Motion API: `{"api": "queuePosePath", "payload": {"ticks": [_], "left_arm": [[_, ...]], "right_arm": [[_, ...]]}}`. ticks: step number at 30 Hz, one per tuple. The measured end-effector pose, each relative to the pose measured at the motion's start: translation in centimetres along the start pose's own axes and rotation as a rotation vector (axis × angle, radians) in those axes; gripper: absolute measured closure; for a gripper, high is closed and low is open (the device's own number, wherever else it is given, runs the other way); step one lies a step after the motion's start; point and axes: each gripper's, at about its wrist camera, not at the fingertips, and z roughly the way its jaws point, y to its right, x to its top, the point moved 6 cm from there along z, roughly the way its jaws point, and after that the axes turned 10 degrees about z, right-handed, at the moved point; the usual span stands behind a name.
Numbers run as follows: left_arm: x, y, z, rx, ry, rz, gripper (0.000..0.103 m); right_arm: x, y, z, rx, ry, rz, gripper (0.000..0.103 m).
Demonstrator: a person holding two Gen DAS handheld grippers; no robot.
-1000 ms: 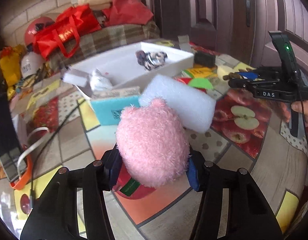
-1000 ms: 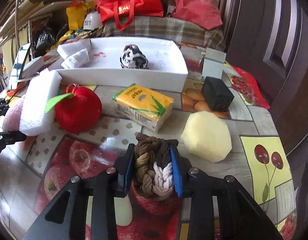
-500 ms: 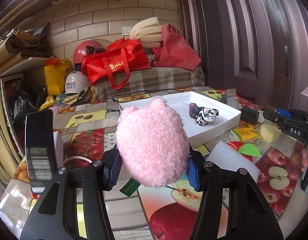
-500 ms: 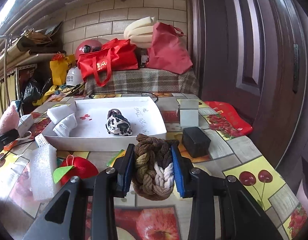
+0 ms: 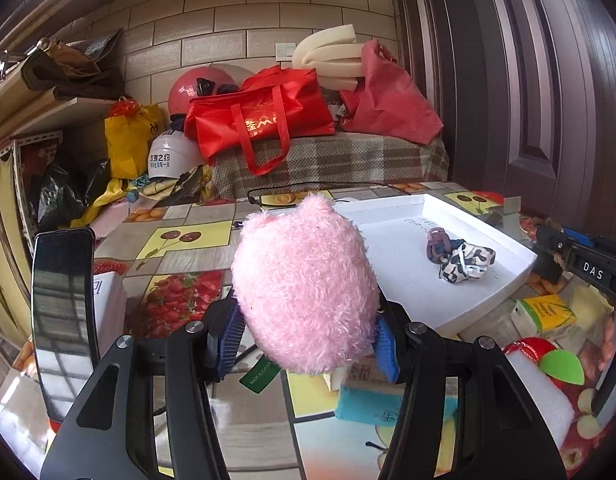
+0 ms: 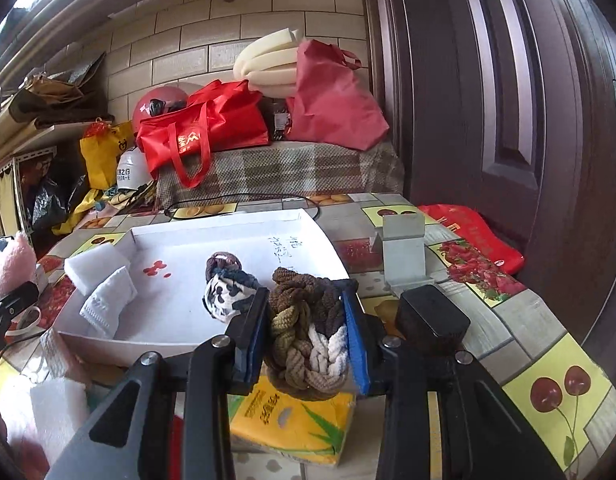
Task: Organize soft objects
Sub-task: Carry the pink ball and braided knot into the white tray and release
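Note:
My left gripper (image 5: 306,344) is shut on a fluffy pink plush toy (image 5: 304,288) and holds it above the table, left of the white tray (image 5: 391,264). My right gripper (image 6: 306,340) is shut on a braided brown-and-white rope toy (image 6: 304,328) at the tray's (image 6: 168,300) near right corner. In the tray lie a black-and-white cloth bundle (image 6: 224,288), also in the left wrist view (image 5: 459,260), a white foam block (image 6: 94,268) and a white folded cloth (image 6: 108,300). The pink toy shows at the right wrist view's left edge (image 6: 12,268).
On the table are a yellow tissue pack (image 6: 292,424), a black box (image 6: 431,320), a grey stand (image 6: 403,252), a red plush apple (image 5: 543,356), white foam (image 5: 539,392), a teal sponge (image 5: 371,404) and an upright phone (image 5: 62,320). Bags and helmets sit behind.
Both grippers rose with their toys and tilted from looking down at the table to looking level. Both have moved closer to the white tray.

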Motion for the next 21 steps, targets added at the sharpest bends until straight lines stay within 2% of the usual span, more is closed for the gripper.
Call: {"api": "queuePosePath", "payload": {"ticks": [7, 13, 21], "left_arm": [[1.1, -0.4, 3.1, 0.020, -0.014, -0.015, 0.048], [2.0, -0.2, 4.7, 0.042, 0.004, -0.011, 0.048], [2.9, -0.4, 6.6, 0.042, -0.004, -0.019, 0.048]], "right_arm": [[1.1, -1.0, 3.5, -0.032, -0.014, 0.052, 0.066], [1.6, -1.8, 5.1, -0.060, -0.011, 0.061, 0.066], [2.1, -0.5, 7.0, -0.087, -0.044, 0.148, 0.066]]}}
